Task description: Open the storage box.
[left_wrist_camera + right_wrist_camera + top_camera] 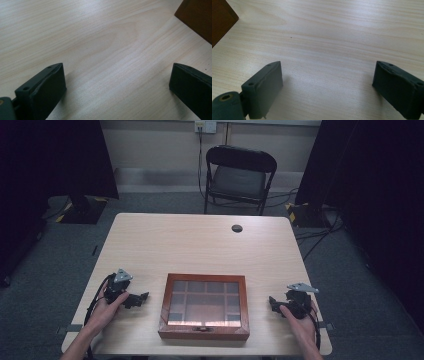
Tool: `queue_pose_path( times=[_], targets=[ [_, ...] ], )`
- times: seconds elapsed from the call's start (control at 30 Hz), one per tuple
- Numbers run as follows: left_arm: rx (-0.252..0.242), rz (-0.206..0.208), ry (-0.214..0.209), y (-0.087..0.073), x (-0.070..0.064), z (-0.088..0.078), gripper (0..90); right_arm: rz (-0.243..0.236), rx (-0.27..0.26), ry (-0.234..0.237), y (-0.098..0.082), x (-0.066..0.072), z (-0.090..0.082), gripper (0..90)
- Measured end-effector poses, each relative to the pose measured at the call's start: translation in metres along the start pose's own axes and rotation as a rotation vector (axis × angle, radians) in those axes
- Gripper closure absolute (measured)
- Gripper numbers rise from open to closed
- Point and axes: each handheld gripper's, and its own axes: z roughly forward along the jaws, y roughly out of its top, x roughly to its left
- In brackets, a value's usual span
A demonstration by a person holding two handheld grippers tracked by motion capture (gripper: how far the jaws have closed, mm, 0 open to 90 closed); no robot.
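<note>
Wooden box (204,306) is seen closed at the table's (200,240) near edge in the high view, flanked by left gripper (141,298) and right gripper (272,302). In both gripper views, jaws are spread wide, empty, the box's corner lying beyond them.

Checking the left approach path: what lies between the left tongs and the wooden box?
Only bare table. The high view shows an uncovered strip of wood between the left tongs and the wooden box.
</note>
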Motion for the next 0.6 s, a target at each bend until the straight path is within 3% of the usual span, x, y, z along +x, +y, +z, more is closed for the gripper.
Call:
queue_pose_path(
  times=[0.27, 0.53, 0.6],
  targets=[
    [-0.001, -0.002, 0.001, -0.0001, -0.0002, -0.0001, 0.0, -0.01, 0.002, 0.002, 0.0004, 0.0001, -0.0006, 11.0],
    [0.0, 0.002, 0.005, 0.0, -0.0001, -0.0002, 0.0, -0.037, 0.014, 0.041, 0.0027, 0.0037, -0.0032, 17.7],
    [0.0, 0.002, 0.005, 0.0, 0.0, -0.0002, 0.0, -0.055, 0.009, 0.072, 0.0051, 0.0057, -0.0061, 20.2]
  ],
)
